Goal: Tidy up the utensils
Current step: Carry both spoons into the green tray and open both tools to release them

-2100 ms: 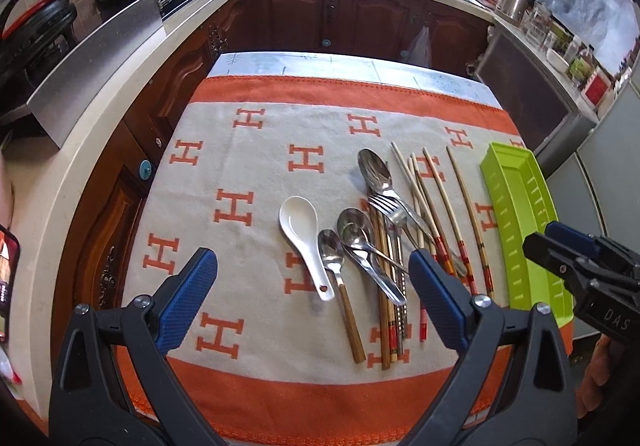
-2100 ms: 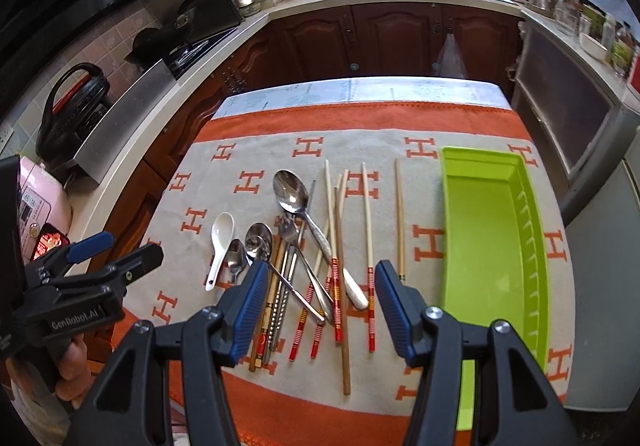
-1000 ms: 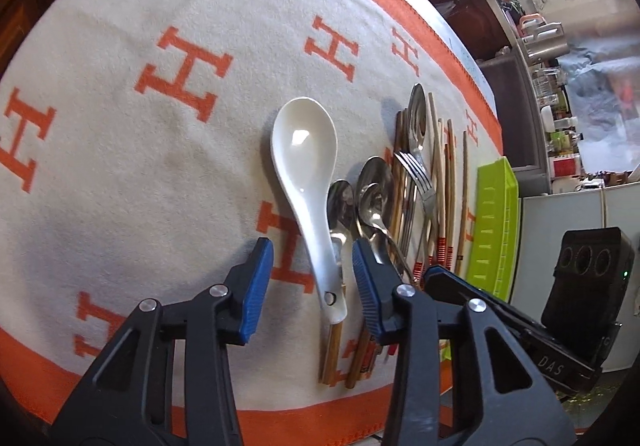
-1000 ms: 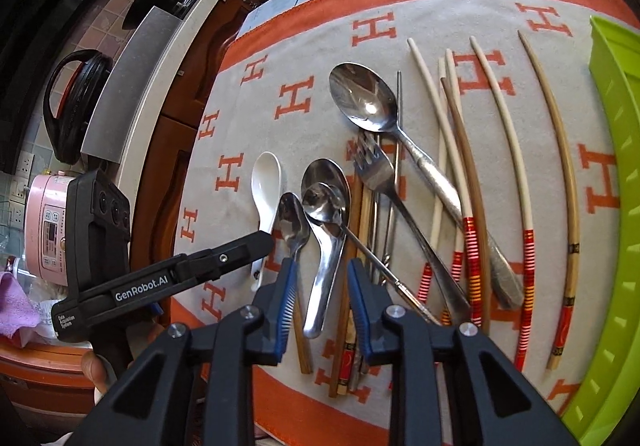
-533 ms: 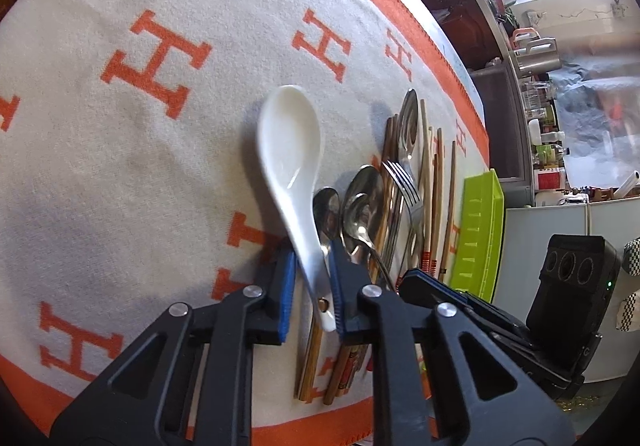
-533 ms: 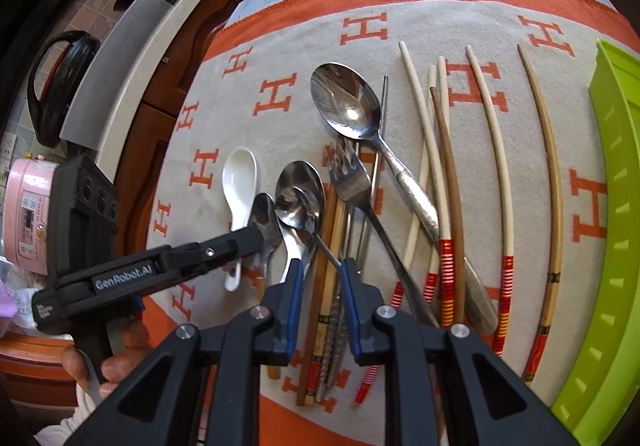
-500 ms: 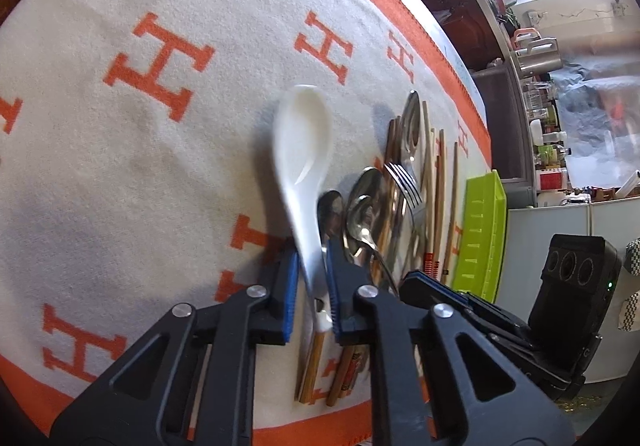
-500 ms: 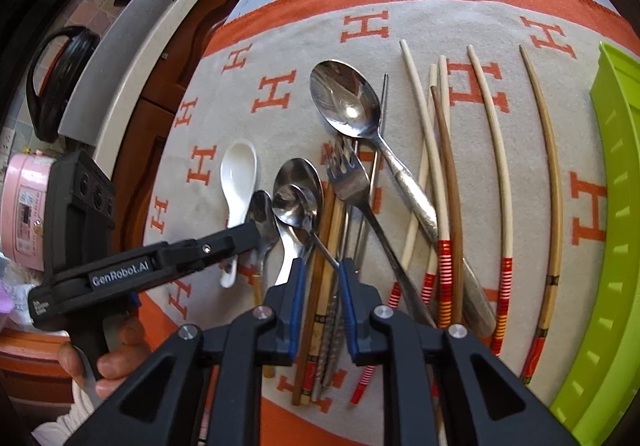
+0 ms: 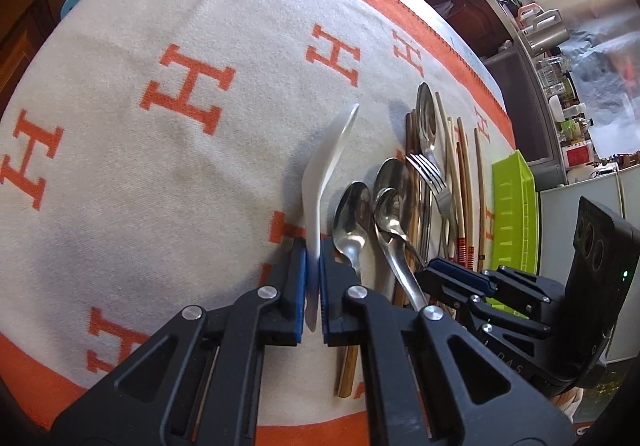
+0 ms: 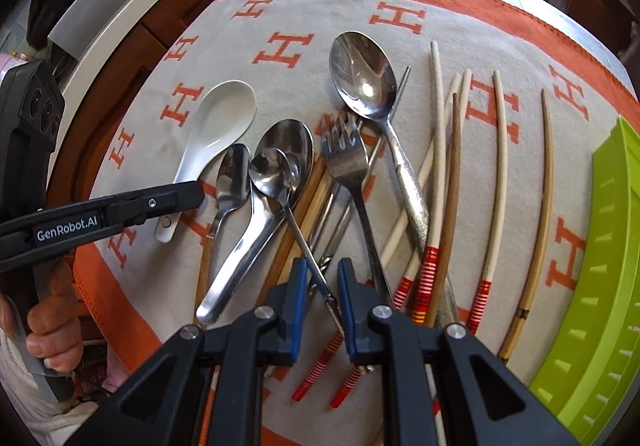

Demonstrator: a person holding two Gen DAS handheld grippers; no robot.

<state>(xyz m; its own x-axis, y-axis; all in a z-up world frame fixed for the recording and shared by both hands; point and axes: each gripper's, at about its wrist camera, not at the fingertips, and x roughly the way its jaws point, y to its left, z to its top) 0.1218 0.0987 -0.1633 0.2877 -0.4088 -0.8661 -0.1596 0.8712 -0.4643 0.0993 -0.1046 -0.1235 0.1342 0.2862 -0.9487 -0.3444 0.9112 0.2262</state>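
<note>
My left gripper [image 9: 312,250] is shut on the handle of the white ceramic spoon [image 9: 328,158], which now stands tilted on its edge over the cloth. In the right wrist view the same spoon [image 10: 218,126] shows its bowl, with the left gripper [image 10: 192,194] clamped on its handle. My right gripper [image 10: 322,266] has its blue pads closed on the thin handle of a small steel spoon [image 10: 270,170]. That handle runs slantwise between the pads. The small spoon's bowl sits over a larger steel spoon [image 10: 286,142].
A fork [image 10: 346,158], a big serving spoon [image 10: 362,74] and several chopsticks [image 10: 496,186] lie side by side on the orange-and-cream cloth [image 10: 320,6]. A lime-green tray [image 10: 608,246] stands at the right edge. A hand [image 10: 52,310] holds the left gripper's grip.
The left jaws have closed on the white spoon's handle and the spoon has rolled onto its edge. The right jaws have narrowed onto the small spoon's handle, and that gripper has rolled.
</note>
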